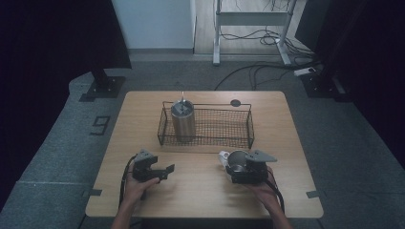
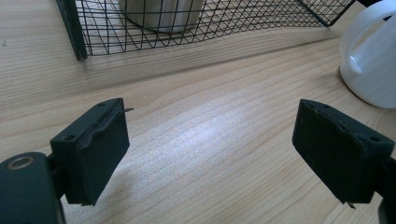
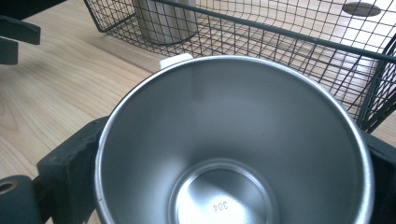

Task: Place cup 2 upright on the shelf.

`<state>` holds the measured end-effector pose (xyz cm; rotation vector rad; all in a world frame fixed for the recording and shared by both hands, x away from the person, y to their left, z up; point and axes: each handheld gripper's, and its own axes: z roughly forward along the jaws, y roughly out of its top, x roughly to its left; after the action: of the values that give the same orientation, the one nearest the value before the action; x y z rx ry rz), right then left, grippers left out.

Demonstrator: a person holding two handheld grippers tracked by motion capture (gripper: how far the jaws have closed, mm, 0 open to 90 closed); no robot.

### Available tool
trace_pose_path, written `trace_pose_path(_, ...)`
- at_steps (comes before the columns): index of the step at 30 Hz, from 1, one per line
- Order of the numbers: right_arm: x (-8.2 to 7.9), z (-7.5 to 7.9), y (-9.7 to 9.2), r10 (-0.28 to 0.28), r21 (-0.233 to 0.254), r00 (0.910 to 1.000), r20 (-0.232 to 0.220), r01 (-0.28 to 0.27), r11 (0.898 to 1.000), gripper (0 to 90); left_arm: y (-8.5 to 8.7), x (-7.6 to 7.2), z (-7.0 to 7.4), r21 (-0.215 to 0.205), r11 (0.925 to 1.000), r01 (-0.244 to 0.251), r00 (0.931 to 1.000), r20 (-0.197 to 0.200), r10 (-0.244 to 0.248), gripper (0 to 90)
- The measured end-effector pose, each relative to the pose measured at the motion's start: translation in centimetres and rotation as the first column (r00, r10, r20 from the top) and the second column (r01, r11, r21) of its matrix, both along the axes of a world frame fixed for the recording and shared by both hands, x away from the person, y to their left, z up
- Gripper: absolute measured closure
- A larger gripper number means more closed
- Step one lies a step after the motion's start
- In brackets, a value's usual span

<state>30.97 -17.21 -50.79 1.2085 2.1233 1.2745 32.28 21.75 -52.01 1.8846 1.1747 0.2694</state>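
Observation:
A white mug (image 1: pixel 232 160) with a steel inside stands on the table's near right, just in front of the wire basket (image 1: pixel 250 129). My right gripper (image 1: pixel 238 168) is shut on it. In the right gripper view the mug (image 3: pixel 224 116) sits between both jaws, its white handle (image 3: pixel 175 59) turned toward the basket (image 3: pixel 280 42). My left gripper (image 1: pixel 165 172) rests at the near left, open, with bare wood between its pads (image 2: pixel 100 149). The mug (image 2: pixel 373 65) lies off to its right. A steel tumbler (image 1: pixel 183 119) stands upright in the basket's left end.
The wooden table (image 1: pixel 143 114) has a dark round hole (image 1: pixel 235 102) behind the basket. The basket's right part holds nothing. Black stands and loose cables lie on the floor beyond the far edge.

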Motion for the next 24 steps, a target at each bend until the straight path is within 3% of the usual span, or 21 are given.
trace_pose_path(13,-0.09,-0.02,0.34,-0.011,-0.043,0.9998,0.020,0.011,0.999,5.7,0.12,0.07,-0.13,0.011,0.9999,-0.009,1.0000,-0.003,0.009,11.2)
trace_pose_path(24,0.01,0.30,-0.33,-0.026,0.002,0.9996,0.012,0.026,1.000,6.0,0.18,0.07,-0.16,0.012,0.9998,-0.017,0.9999,-0.004,0.017,12.5)
